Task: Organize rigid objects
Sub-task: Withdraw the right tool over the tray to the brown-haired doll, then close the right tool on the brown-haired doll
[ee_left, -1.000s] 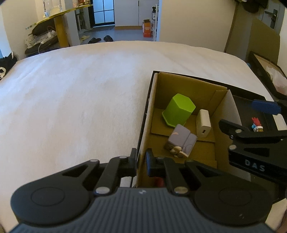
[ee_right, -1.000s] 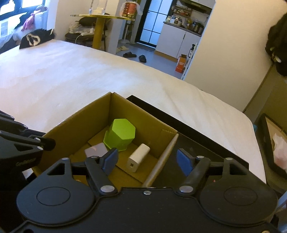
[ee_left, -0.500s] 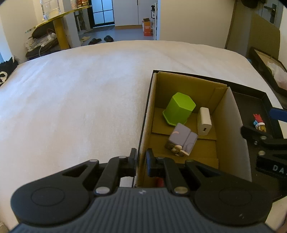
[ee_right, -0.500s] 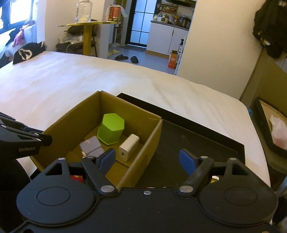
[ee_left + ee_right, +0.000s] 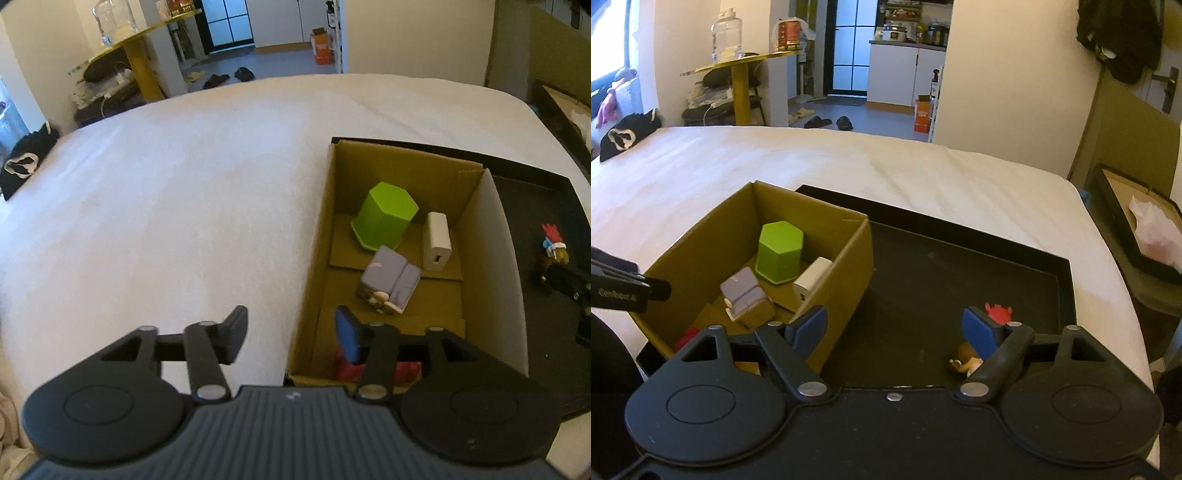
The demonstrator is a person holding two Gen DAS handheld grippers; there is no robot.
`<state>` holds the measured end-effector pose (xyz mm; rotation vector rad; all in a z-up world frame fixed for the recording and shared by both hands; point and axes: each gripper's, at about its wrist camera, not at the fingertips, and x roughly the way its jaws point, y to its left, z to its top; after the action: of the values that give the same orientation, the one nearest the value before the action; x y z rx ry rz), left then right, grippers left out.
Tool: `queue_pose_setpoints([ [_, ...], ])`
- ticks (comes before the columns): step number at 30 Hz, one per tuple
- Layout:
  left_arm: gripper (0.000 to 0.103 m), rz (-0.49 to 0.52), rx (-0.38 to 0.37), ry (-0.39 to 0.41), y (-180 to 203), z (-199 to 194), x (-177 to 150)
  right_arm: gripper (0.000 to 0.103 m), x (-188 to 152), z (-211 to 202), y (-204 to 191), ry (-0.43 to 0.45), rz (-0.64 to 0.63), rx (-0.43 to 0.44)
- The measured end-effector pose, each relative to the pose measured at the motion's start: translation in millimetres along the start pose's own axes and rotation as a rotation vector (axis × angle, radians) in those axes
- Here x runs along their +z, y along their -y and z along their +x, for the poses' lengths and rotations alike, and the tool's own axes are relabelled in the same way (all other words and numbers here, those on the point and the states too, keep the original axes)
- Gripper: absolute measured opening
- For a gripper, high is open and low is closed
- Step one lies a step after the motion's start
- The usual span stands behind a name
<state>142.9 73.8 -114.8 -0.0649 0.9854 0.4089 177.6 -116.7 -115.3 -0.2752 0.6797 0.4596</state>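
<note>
A cardboard box (image 5: 495,258) on a black tray (image 5: 960,280) holds a green cup (image 5: 384,218), white charger (image 5: 436,240) and purple block (image 5: 391,277). The left gripper (image 5: 291,334) has just spread its jaws astride the box's near wall, pinching nothing. The right gripper (image 5: 897,326) hangs spread and empty by a small toy (image 5: 967,358) on the tray.

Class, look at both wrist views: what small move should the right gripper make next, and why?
Probably ease the right gripper rightward and down over the small figurine. Its jaws stand open and empty, and the figurine lies alone on the black tray, outside the cardboard box.
</note>
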Motion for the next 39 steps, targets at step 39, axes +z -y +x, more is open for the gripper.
queue_pose_setpoints([
  [39, 0.086, 0.08, 0.196, -0.027, 41, 2, 12, 0.087, -53, 68, 87, -0.046, 0.306, 0.064],
])
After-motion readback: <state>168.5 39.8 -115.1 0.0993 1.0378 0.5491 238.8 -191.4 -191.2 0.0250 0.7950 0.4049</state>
